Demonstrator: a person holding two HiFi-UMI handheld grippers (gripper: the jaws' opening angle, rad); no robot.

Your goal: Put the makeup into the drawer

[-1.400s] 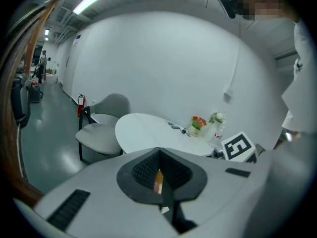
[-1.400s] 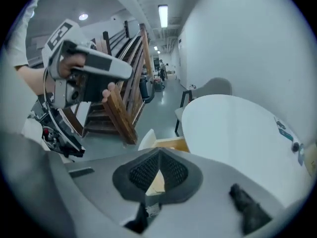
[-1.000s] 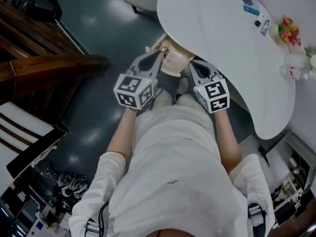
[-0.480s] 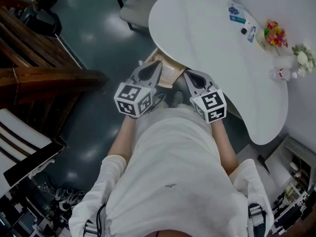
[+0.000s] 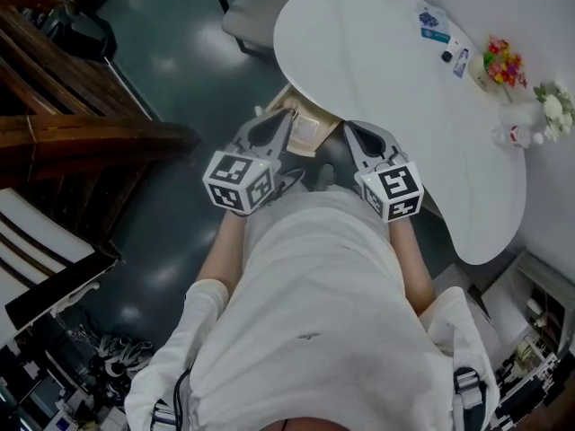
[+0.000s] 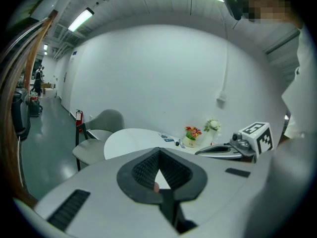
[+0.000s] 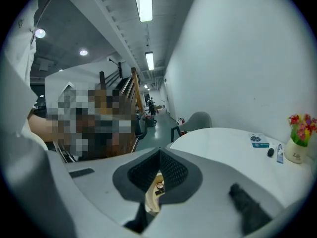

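An open beige drawer (image 5: 306, 129) juts out from under the near edge of the round white table (image 5: 386, 88). My left gripper (image 5: 286, 117) and right gripper (image 5: 349, 129) hover on either side of it, both shut and empty. In the right gripper view, the drawer (image 7: 150, 198) with small makeup items inside shows through the gap below the right gripper's (image 7: 159, 151) closed tips. The left gripper (image 6: 158, 151) points over the table. A small dark makeup item (image 5: 446, 57), a tube (image 5: 461, 61) and blue packets (image 5: 431, 21) lie at the table's far side.
A pot of coloured flowers (image 5: 501, 64) and white flowers (image 5: 550, 106) stand on the table's far right. A grey chair (image 5: 252, 12) is behind the table. Wooden stairs (image 5: 72, 106) rise at the left. Cluttered shelves (image 5: 530, 348) stand at the lower right.
Both grippers have lifted a little above the drawer, the right one more. Their jaws stayed shut. The head view shifted slightly, showing more of the table.
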